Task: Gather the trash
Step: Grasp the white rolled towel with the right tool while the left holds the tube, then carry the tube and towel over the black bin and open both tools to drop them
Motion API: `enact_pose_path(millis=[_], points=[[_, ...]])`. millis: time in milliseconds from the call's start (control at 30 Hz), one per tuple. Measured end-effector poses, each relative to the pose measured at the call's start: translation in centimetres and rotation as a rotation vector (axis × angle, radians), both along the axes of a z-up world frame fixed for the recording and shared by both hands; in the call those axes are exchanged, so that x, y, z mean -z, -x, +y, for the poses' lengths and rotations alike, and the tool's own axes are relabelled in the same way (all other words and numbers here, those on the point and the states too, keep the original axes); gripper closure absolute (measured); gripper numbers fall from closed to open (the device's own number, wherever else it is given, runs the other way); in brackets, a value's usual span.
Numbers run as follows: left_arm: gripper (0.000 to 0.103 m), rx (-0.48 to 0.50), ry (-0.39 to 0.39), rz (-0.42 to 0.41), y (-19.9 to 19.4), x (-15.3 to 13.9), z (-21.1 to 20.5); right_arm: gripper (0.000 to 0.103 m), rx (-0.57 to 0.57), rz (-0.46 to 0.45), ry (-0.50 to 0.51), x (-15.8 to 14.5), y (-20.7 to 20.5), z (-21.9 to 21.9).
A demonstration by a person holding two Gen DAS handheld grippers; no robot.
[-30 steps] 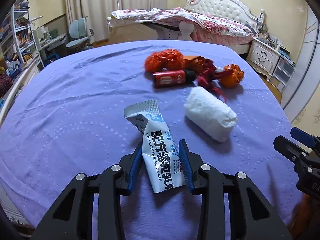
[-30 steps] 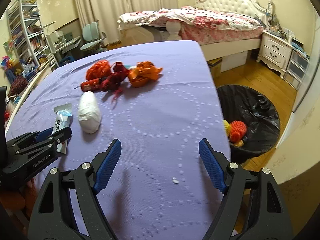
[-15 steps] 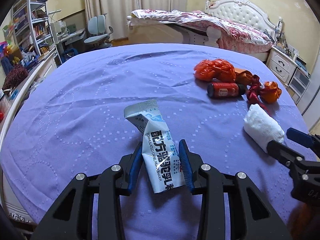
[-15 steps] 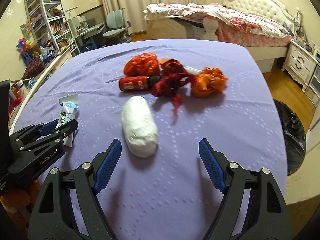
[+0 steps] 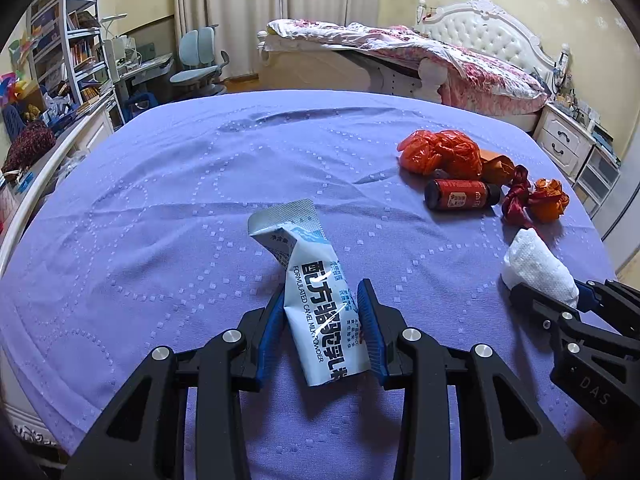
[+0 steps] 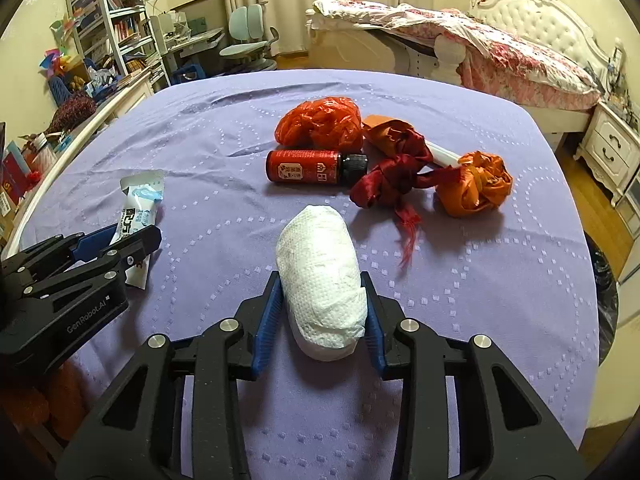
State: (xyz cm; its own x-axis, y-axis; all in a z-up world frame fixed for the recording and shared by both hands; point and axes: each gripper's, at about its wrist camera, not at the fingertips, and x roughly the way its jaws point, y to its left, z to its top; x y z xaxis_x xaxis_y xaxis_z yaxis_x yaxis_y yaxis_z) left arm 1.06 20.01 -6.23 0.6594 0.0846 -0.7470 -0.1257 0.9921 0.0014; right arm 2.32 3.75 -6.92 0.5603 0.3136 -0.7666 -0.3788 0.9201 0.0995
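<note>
My left gripper (image 5: 322,312) is shut on a white and blue milk powder sachet (image 5: 316,296) and holds it over the purple tablecloth (image 5: 180,208). My right gripper (image 6: 322,300) is shut on a white wad of tissue (image 6: 320,280) that rests on the cloth. The sachet (image 6: 138,208) and the left gripper (image 6: 100,248) also show at the left of the right wrist view. The tissue wad (image 5: 536,268) and the right gripper (image 5: 560,300) show at the right of the left wrist view.
Beyond the tissue lie a red bottle (image 6: 312,166), a red plastic bag (image 6: 320,122), a dark red ribbon (image 6: 396,178) and an orange crumpled bag (image 6: 476,190). A black bin bag (image 6: 604,276) is off the table's right edge. A bed (image 6: 460,44) stands behind.
My right gripper swung left from the bin side, came over the tissue wad and closed on it. My left gripper kept its hold on the sachet and turned its view leftwards.
</note>
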Motion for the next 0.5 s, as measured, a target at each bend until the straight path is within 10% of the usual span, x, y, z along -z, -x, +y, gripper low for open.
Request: enact_pose_path(millis=[500], points=[[0.065,0.137,0.032,-0.098,0.5,-2.8,-6.9,0.067,0.153,-0.107,-0.055,-3.6,1.9,-8.8]])
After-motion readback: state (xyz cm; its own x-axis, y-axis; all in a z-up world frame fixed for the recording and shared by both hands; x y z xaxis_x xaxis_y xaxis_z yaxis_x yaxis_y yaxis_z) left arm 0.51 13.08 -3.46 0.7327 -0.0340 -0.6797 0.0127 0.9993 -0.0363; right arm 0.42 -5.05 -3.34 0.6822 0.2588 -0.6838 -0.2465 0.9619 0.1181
